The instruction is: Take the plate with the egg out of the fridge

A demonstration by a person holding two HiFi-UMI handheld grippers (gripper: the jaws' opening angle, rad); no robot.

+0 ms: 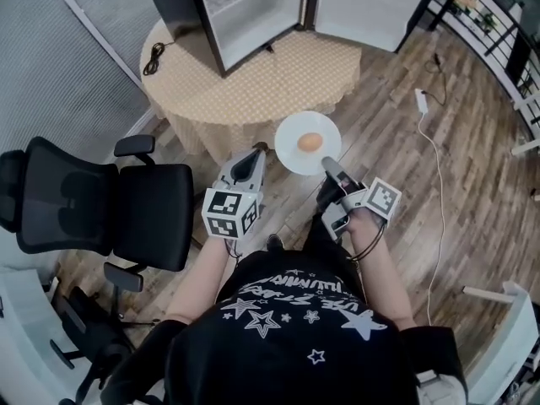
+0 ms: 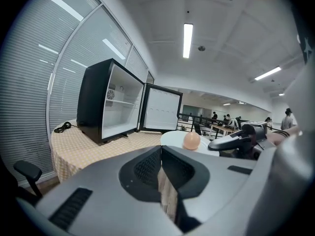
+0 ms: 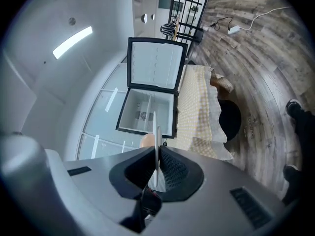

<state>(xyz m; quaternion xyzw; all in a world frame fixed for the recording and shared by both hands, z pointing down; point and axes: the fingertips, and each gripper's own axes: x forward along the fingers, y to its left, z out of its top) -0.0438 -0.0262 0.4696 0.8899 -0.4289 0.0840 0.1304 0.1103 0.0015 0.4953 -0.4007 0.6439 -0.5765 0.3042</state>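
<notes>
A white plate (image 1: 288, 132) with a brown egg (image 1: 310, 142) on it hangs in the air in front of the round table, clear of the fridge (image 1: 245, 7). My right gripper (image 1: 327, 164) is shut on the plate's near rim. In the right gripper view the plate (image 3: 156, 132) stands edge-on between the jaws of the right gripper (image 3: 156, 154), and the egg (image 3: 146, 140) peeks out on its left. My left gripper (image 1: 256, 150) is shut and holds nothing, just left of the plate. The left gripper view shows the egg (image 2: 191, 140) ahead on the right.
The small black fridge stands with its door wide open on a round table (image 1: 253, 91) under a checked cloth. A black office chair (image 1: 101, 205) stands to my left. A white power strip (image 1: 421, 99) and its cable lie on the wooden floor at the right.
</notes>
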